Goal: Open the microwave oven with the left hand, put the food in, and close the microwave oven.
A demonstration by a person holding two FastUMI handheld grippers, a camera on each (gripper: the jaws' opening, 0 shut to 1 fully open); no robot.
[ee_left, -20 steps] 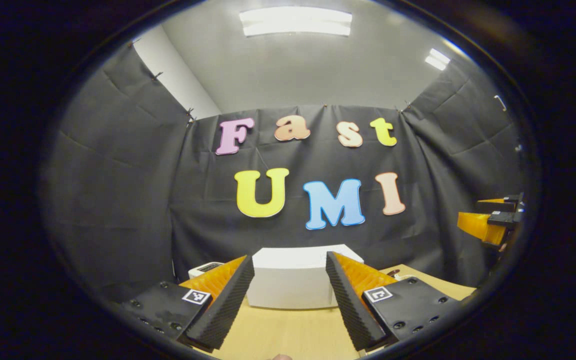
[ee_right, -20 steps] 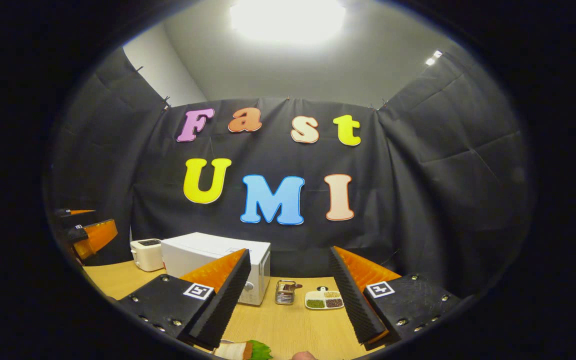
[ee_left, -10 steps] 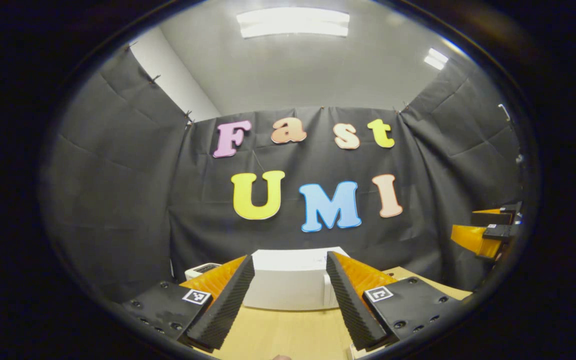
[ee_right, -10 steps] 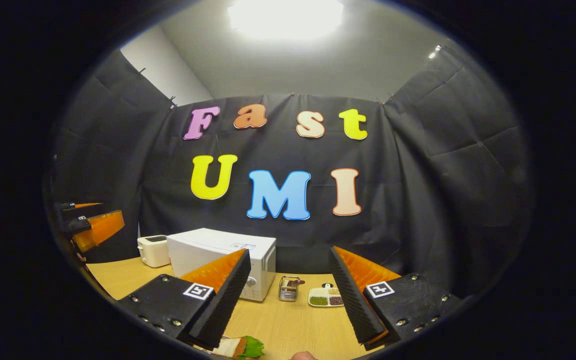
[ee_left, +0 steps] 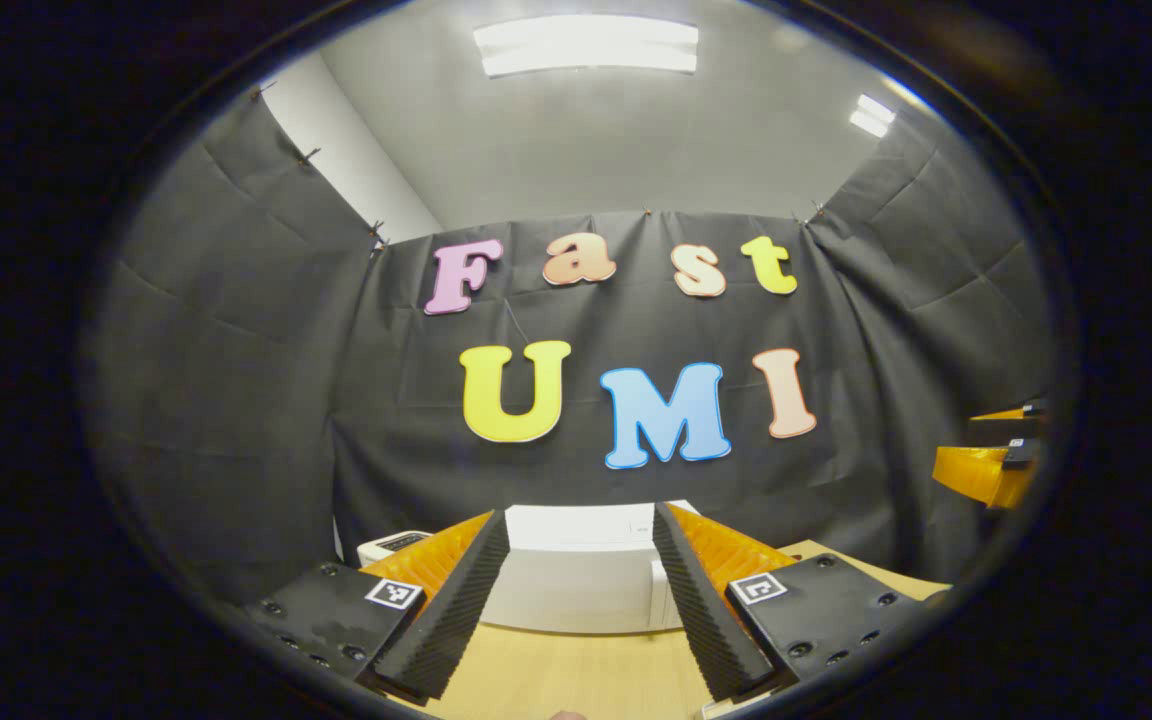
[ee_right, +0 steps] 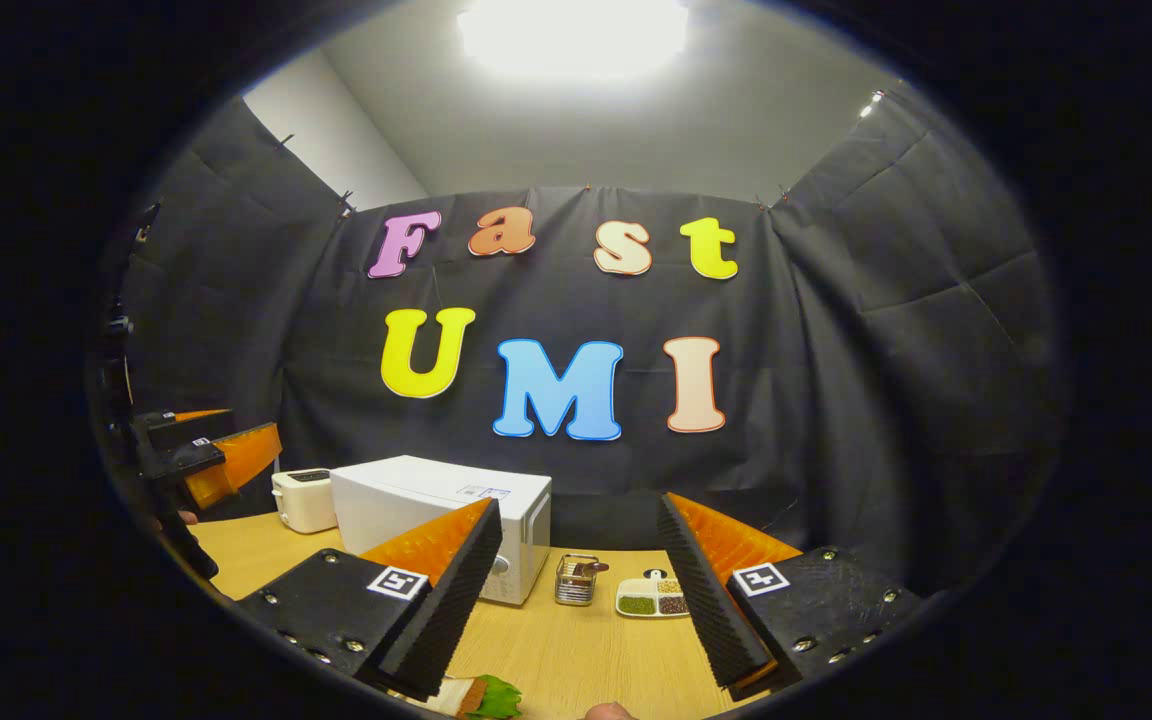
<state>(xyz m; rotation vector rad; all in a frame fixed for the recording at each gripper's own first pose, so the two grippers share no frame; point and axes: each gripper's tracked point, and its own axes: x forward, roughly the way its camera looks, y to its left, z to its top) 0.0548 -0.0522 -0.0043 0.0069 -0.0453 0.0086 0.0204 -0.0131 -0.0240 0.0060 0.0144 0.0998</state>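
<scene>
While ajar, both jaws, microwave (ee_right: 441, 520) shut.

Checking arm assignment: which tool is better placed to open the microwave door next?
Left. The left tool is open and faces the shut microwave, framing it between its fingers. The right tool points past it, with the food below.

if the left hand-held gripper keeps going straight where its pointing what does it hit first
Most likely the white microwave: it sits framed between the open fingers of the left hand-held gripper, door shut, with bare table before it. How far off it is, is unclear.
</scene>
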